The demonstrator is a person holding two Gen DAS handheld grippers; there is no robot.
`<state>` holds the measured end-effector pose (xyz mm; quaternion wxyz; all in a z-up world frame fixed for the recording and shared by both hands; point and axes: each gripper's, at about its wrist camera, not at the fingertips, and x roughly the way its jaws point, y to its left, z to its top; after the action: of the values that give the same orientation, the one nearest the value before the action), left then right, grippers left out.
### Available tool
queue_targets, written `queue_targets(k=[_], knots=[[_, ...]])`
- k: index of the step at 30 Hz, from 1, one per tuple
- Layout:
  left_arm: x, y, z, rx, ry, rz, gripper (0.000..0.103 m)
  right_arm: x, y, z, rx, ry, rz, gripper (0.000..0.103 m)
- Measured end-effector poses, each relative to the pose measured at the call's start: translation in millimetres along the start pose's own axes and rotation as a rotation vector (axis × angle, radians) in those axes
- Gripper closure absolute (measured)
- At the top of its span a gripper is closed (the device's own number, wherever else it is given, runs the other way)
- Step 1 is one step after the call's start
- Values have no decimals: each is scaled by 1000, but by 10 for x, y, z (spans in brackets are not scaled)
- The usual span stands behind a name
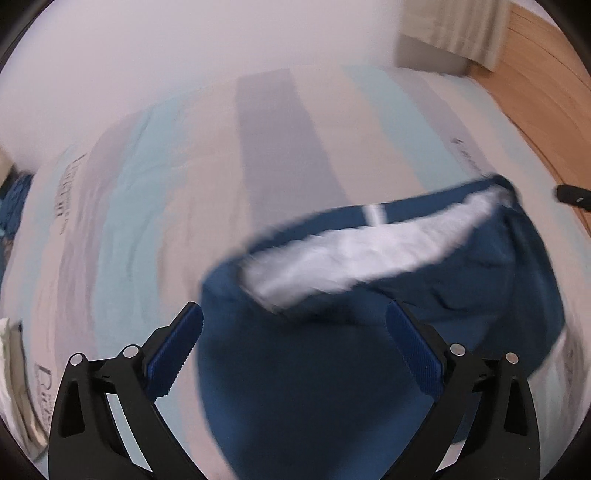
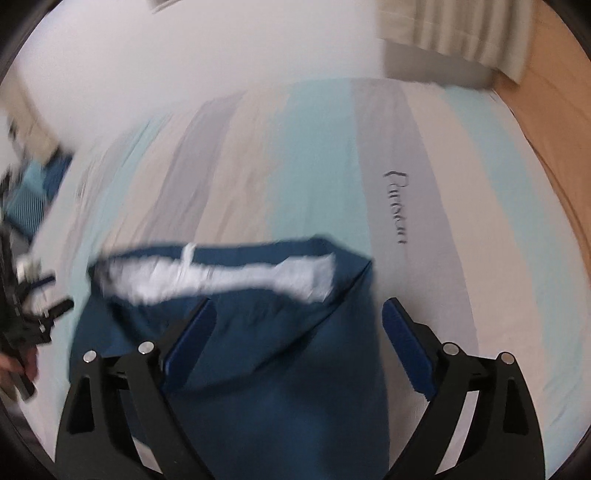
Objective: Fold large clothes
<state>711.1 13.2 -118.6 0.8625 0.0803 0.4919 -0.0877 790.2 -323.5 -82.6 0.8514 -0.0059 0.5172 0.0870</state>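
A dark blue garment with a white lining (image 1: 354,254) lies on the striped bedsheet (image 1: 155,192). In the left wrist view my left gripper (image 1: 293,332) is open above the garment's blue cloth (image 1: 295,387), holding nothing. In the right wrist view the same garment (image 2: 280,369) shows its white band (image 2: 229,280). My right gripper (image 2: 299,325) is open over the garment's right edge, holding nothing. The left gripper (image 2: 26,321) shows at the left edge of that view. Both views are blurred by motion.
The bedsheet has grey, beige and light blue stripes with dark script (image 2: 397,206). A wooden floor (image 1: 546,92) and a pale curtain (image 2: 461,33) lie at the far right. More blue cloth (image 1: 14,199) sits beyond the bed's left edge.
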Motion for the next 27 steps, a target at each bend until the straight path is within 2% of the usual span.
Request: queue_targets(k=[4, 9, 12, 15, 21, 27], knots=[[75, -442, -110, 71, 11, -23, 6, 128, 472, -303, -107, 57, -6, 16], [355, -664, -91, 65, 34, -30, 6, 465, 767, -439, -131, 121, -12, 16], [604, -634, 1, 16, 62, -41, 6, 755, 814, -373, -112, 167, -27, 16], [871, -533, 99, 7, 86, -21, 6, 1068, 862, -321, -100, 199, -42, 16], [1224, -419, 325, -17, 88, -15, 6, 1468, 780, -108, -52, 209, -40, 16], [1547, -282, 412, -50, 75, 25, 5, 1777, 754, 18, -46, 192, -55, 13]])
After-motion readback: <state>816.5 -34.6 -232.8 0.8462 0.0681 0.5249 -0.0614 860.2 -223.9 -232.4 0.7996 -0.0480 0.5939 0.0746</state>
